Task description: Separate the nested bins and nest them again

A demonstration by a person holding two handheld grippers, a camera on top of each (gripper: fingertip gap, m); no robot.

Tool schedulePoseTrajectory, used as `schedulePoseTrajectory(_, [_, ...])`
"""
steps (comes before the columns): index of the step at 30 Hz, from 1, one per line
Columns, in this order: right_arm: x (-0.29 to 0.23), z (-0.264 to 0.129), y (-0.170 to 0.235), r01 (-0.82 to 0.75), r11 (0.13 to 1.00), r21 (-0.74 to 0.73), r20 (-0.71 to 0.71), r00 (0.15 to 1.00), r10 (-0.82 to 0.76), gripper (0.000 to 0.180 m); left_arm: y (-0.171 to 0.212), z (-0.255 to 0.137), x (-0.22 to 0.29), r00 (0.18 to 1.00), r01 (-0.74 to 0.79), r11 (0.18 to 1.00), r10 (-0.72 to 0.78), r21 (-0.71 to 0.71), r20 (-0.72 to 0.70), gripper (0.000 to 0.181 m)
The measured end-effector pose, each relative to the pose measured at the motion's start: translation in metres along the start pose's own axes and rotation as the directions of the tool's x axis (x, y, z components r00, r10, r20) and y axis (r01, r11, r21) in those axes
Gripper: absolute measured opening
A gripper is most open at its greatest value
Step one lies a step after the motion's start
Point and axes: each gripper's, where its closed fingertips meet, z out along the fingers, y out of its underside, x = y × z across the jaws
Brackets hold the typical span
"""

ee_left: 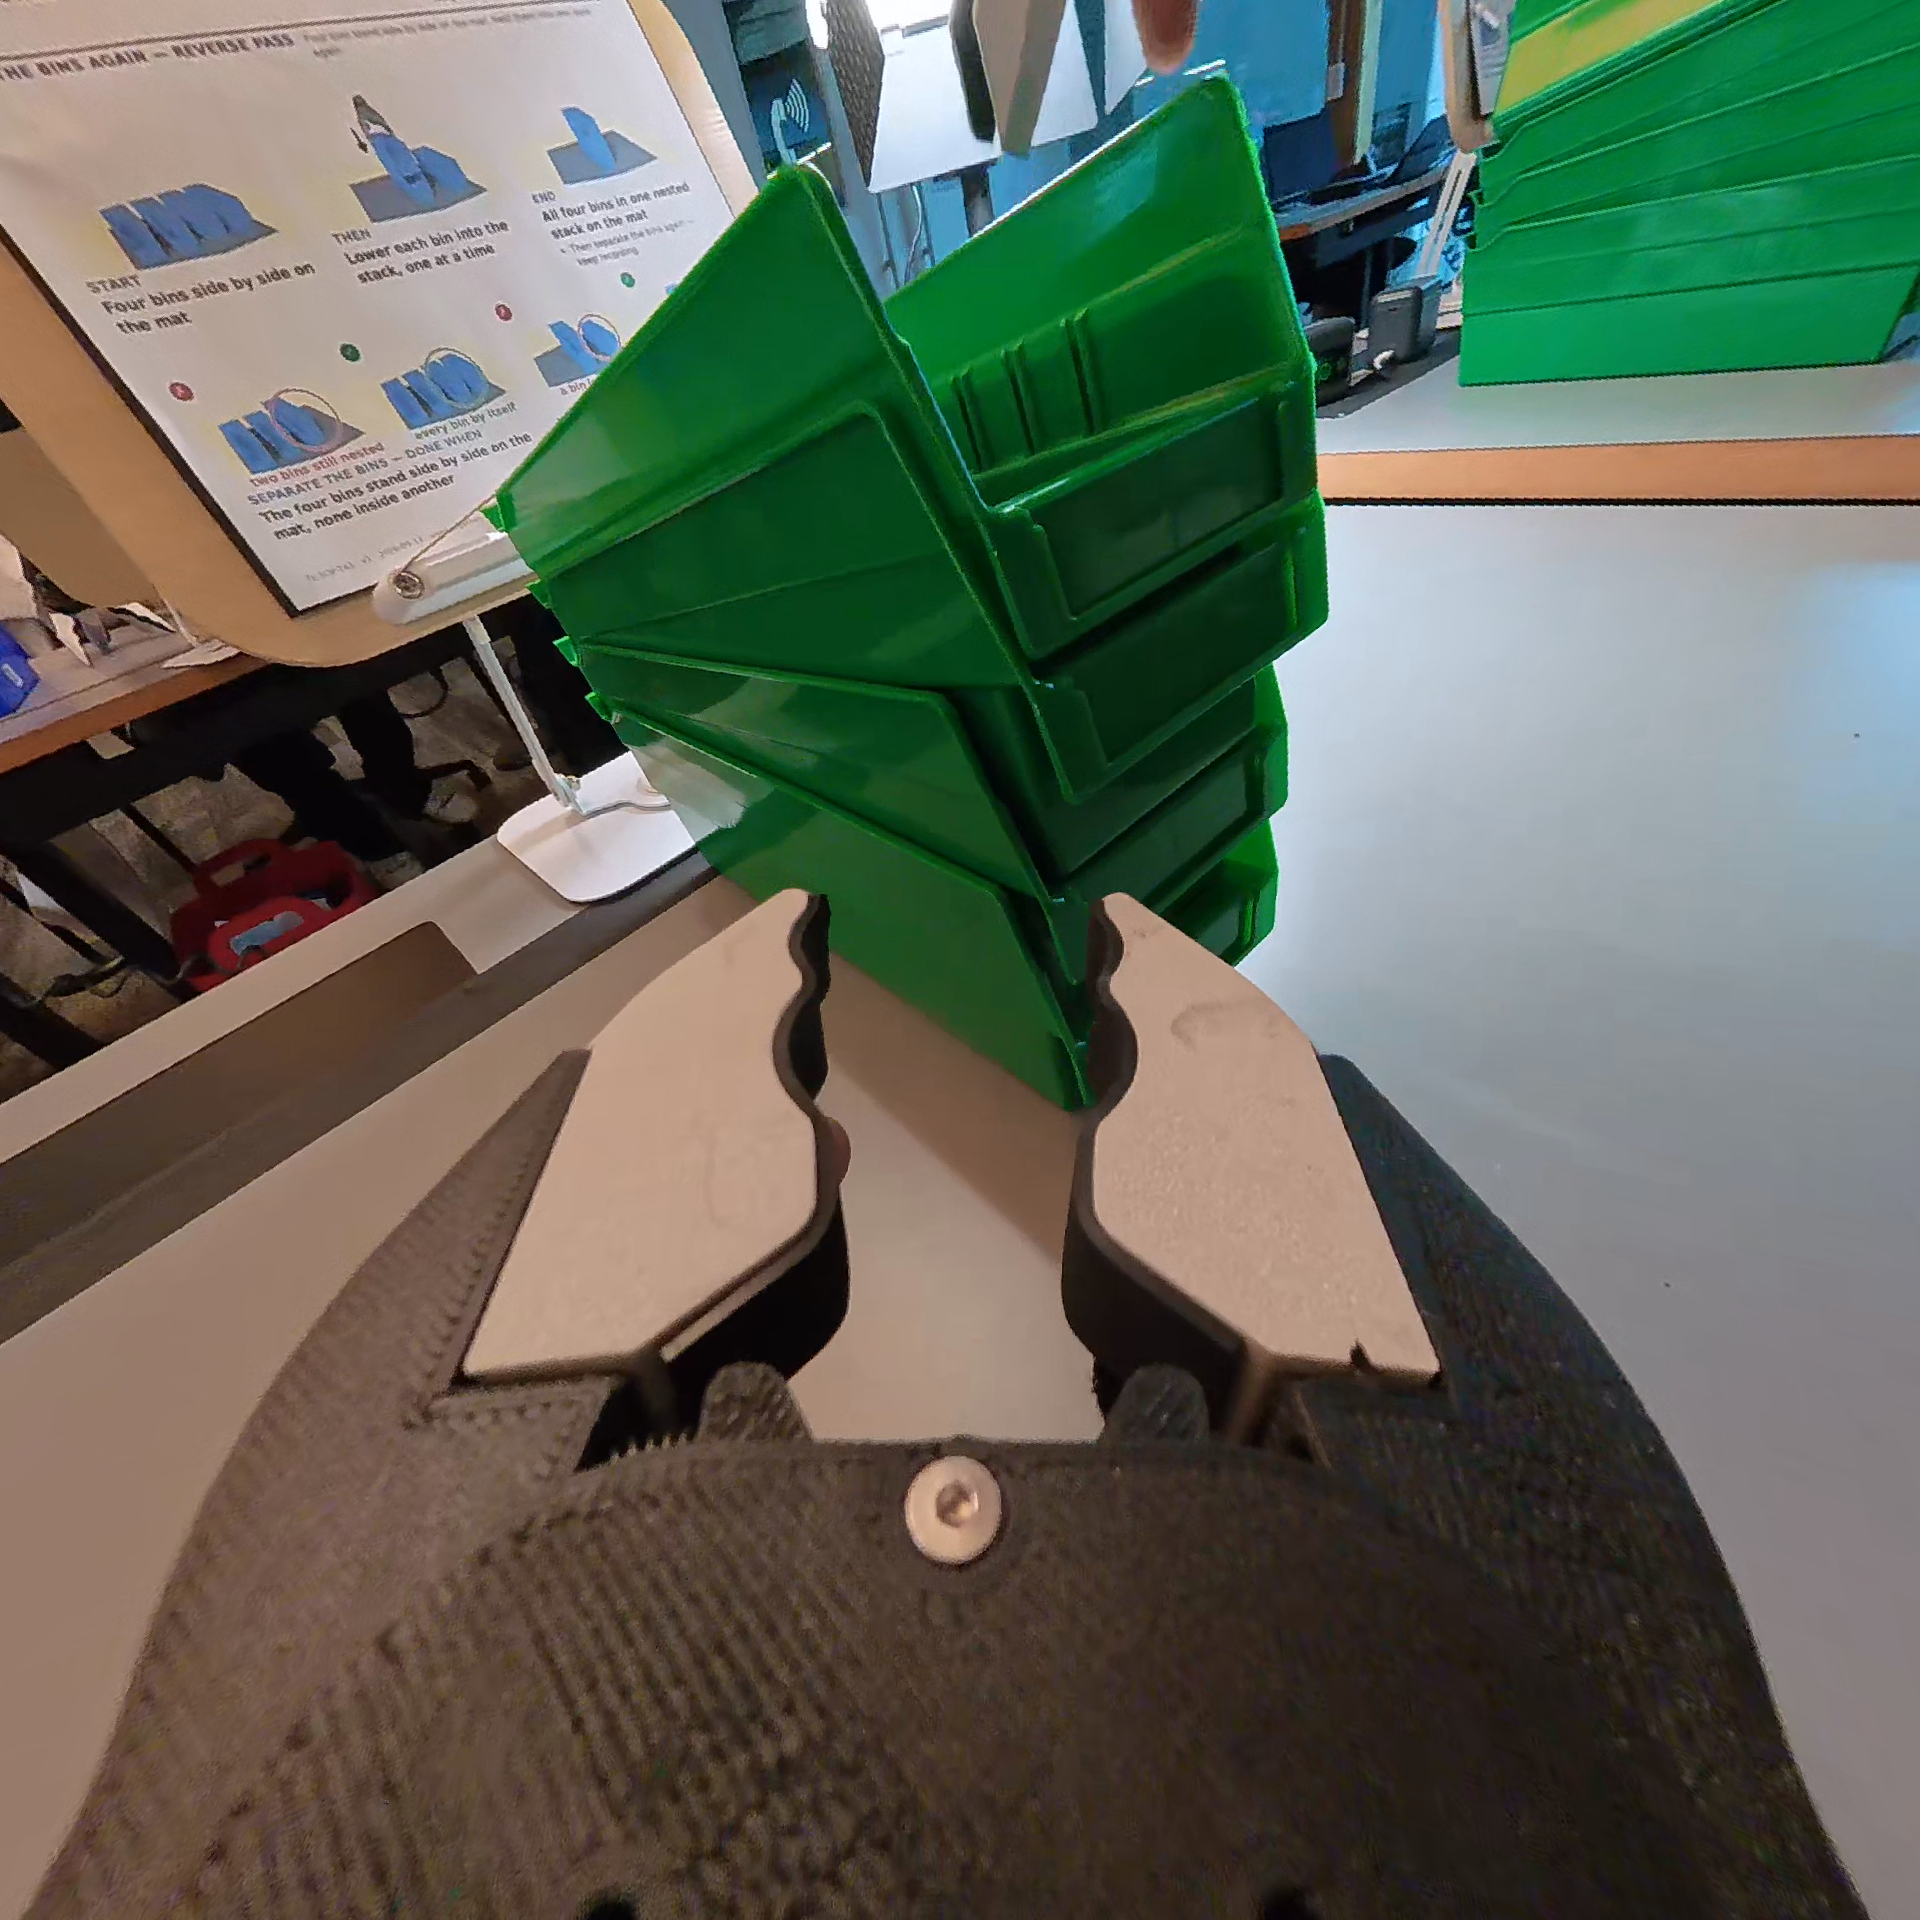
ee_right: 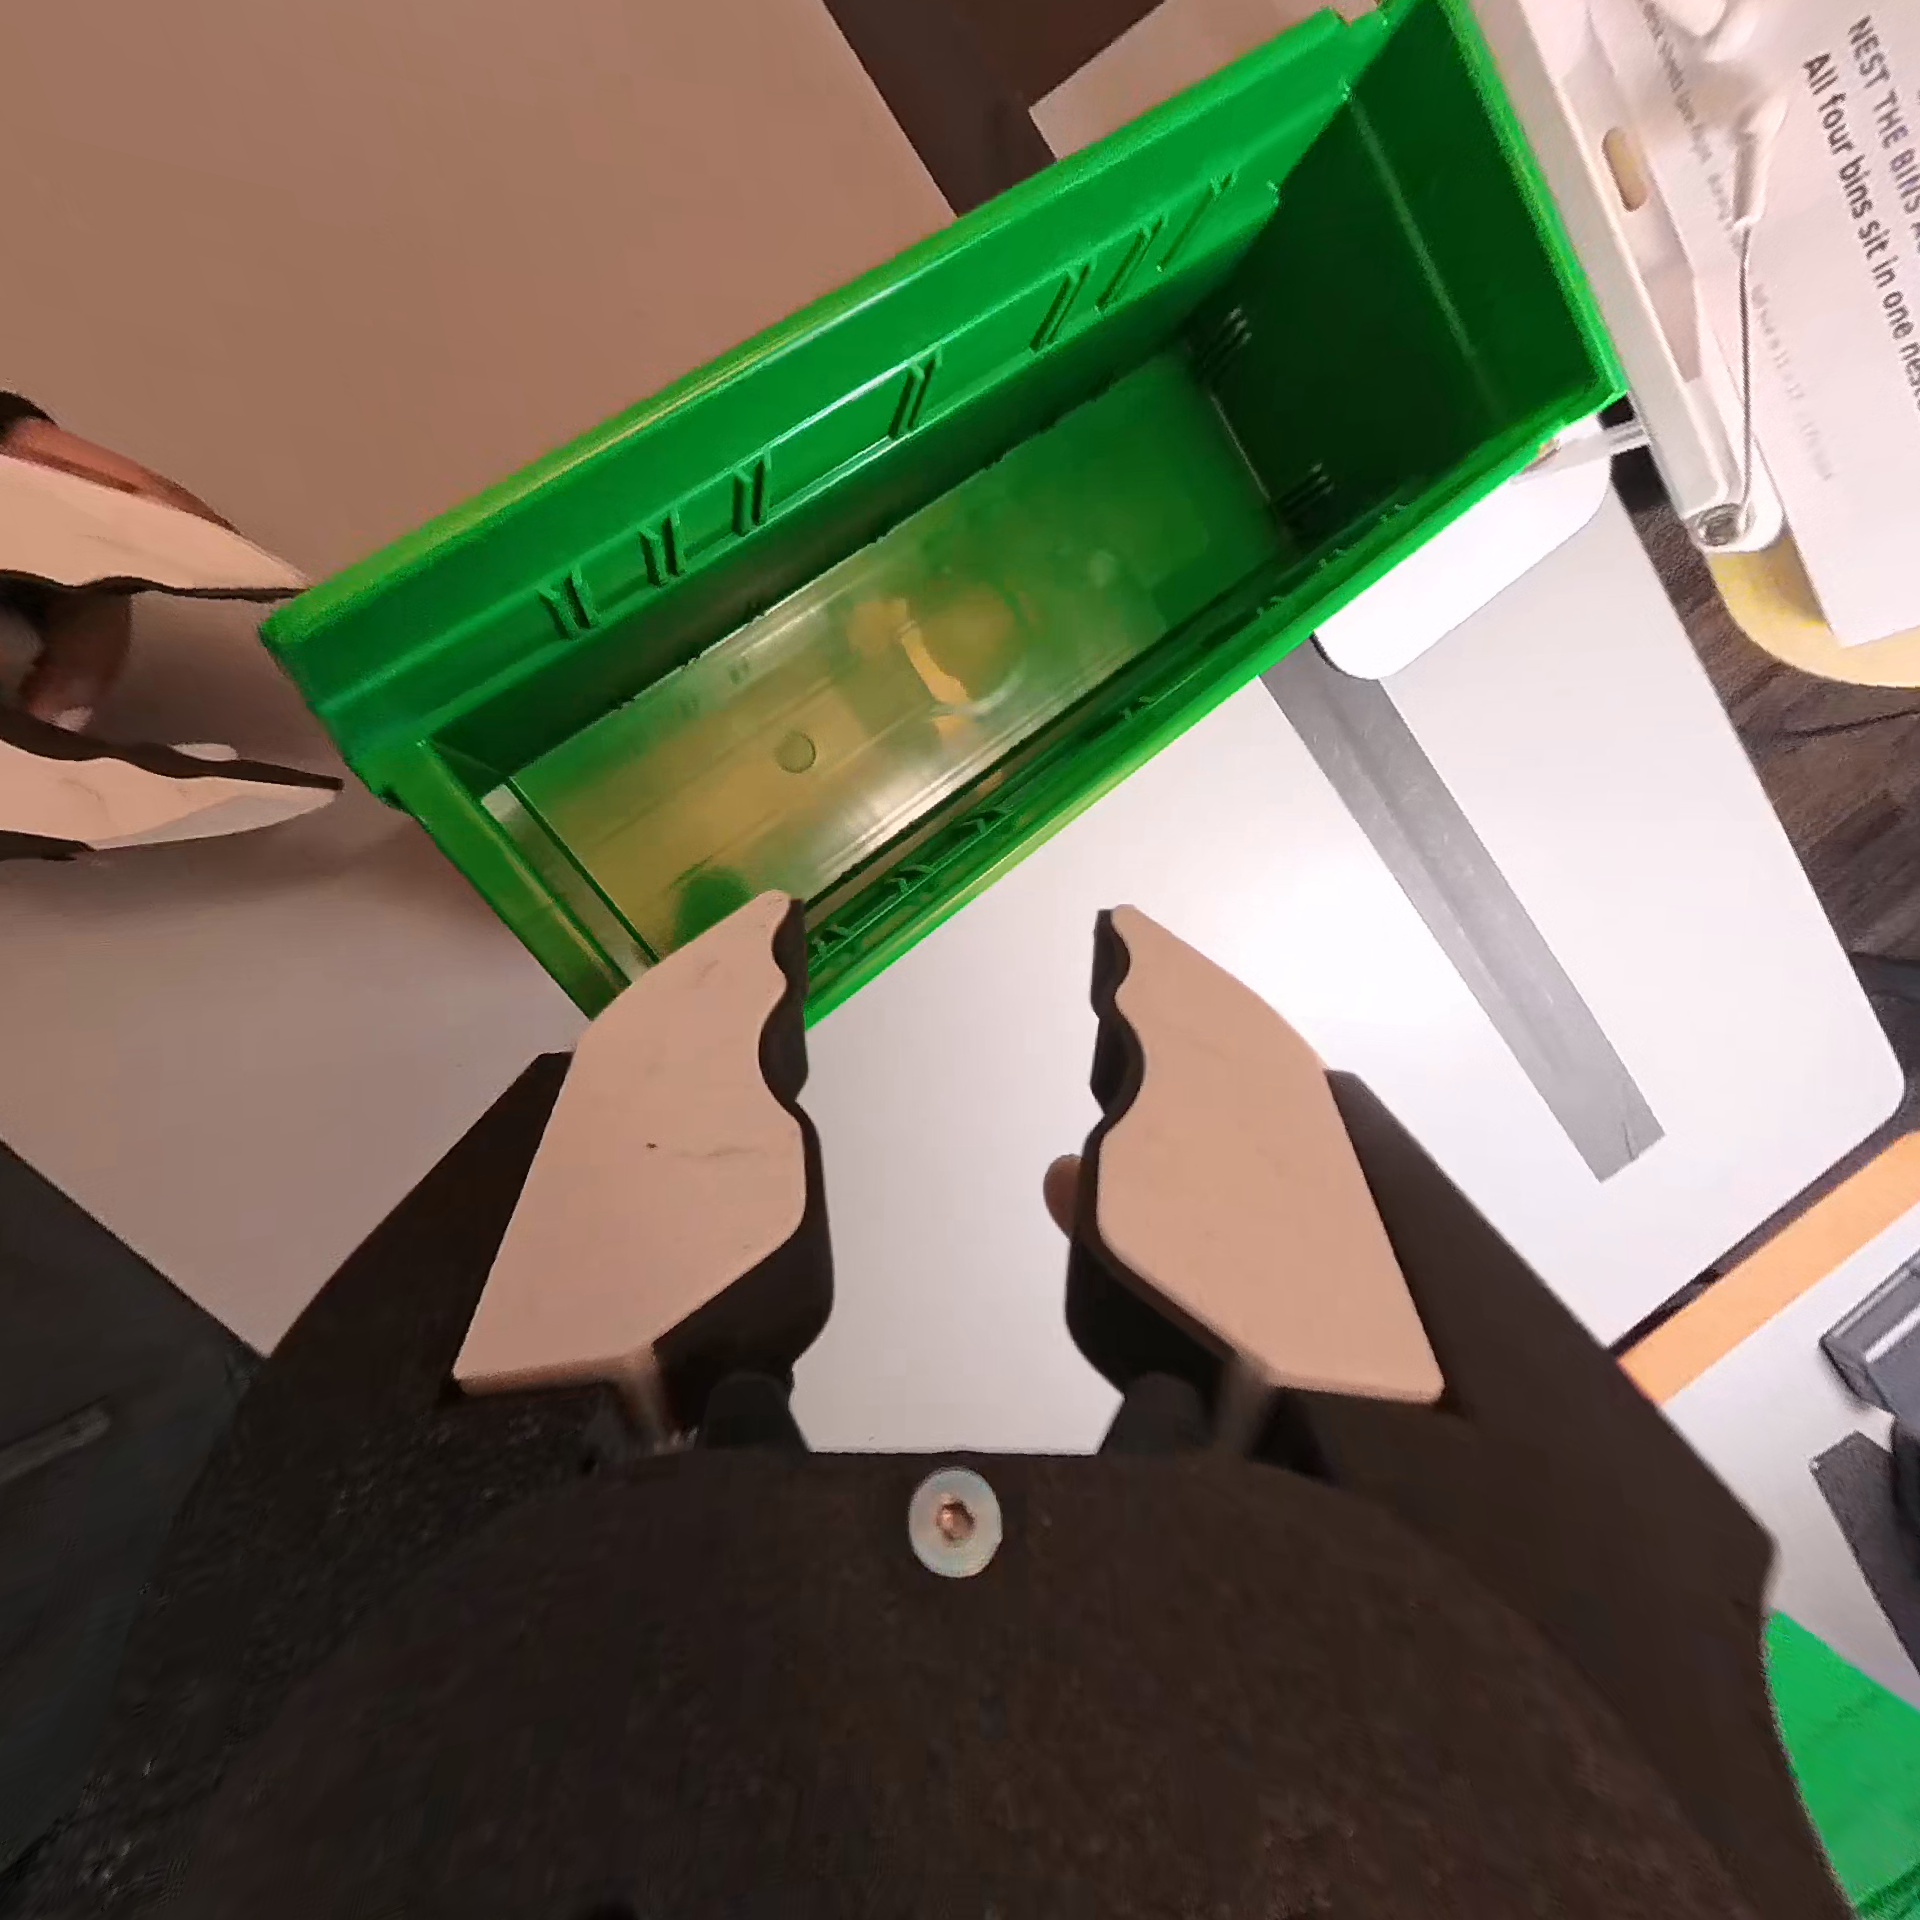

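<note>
**Green nested bins on table, both grippers open at the stack**

Stack of bright green plastic bins (ee_left: pixel 935 644), glossy, four nested layers visible in the left wrist view, each with a rectangular label-holder lip on the front and angled side walls. The top bin (ee_left: pixel 1091 343) sits tilted up out of the ones below, not fully seated. The stack stands on a pale grey table (ee_left: pixel 1610 831).

Left gripper (ee_left: pixel 956 914): jaws apart, holding nothing; the lowest bin's front corner sits in the gap, right next to the right finger, contact unclear. Right gripper (ee_right: pixel 948 920): jaws wide apart, empty, tips just over the near rim of the bin; left fingertip overlaps the rim, contact cannot be confirmed.

Left wrist view only: the stack from the side and front, layer count, an instruction poster (ee_left: pixel 343 291) on a stand behind it, and another pile of green bins (ee_left: pixel 1683 239) well apart at top right on a far surface.

Right wrist view only: top-down look into the top bin's interior (ee_right: pixel 862 665), shiny floor with yellowish reflections, ribbed slots along the inner long wall, a small round mark on the floor. The other gripper's pale fingers (ee_right: pixel 156 665) show at the left edge, near the bin's short end. A white stand base (ee_right: pixel 1455 582) lies just beyond the bin.
</note>
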Motion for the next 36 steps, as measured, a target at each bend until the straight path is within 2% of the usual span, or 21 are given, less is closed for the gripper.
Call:
schedulePoseTrajectory(5, [0.004,-0.001,-0.005,-0.067,0.997,-0.022,0.008,0.998,0.068,0.043,0.004,0.002,0.000,1.000,0.008,1.000,-0.008,-0.017,-0.002,0.047])
schedulePoseTrajectory(10, [-0.003,0.017,-0.002,-0.097,0.994,-0.056,0.039,0.994,0.099,0.036,0.005,0.002,0.001,1.000,0.002,1.000,-0.002,-0.021,0.000,0.047])
schedulePoseTrajectory(14, [0.005,0.022,0.002,-0.072,0.996,-0.062,-0.026,0.997,0.070,0.010,0.007,0.002,0.001,1.000,0.003,1.000,-0.003,-0.026,0.000,0.046])
schedulePoseTrajectory(19, [0.005,0.022,0.003,-0.075,0.995,-0.069,-0.023,0.997,0.073,0.009,0.007,0.003,0.001,1.000,0.009,1.000,-0.010,-0.029,-0.004,0.045])
schedulePoseTrajectory(23, [0.006,0.021,0.000,0.023,0.997,-0.077,-0.084,0.996,-0.030,0.007,0.009,0.003,0.002,1.000,0.006,0.999,-0.006,-0.033,-0.007,0.045])
schedulePoseTrajectory(27, [0.002,0.014,-0.007,0.055,0.997,-0.046,-0.058,0.997,-0.058,0.000,0.009,0.003,0.002,1.000,0.002,0.999,-0.002,-0.035,-0.008,0.045])
schedulePoseTrajectory(32, [-0.006,0.000,-0.021,0.276,0.960,0.041,-0.095,0.958,-0.271,0.000,0.009,0.003,0.002,1.000,0.002,0.999,-0.002,-0.035,-0.009,0.045])
schedulePoseTrajectory(36, [-0.032,-0.013,-0.023,0.442,0.893,0.081,-0.061,0.897,-0.438,0.026,0.010,0.003,0.002,1.000,0.002,0.999,-0.002,-0.038,-0.010,0.044])
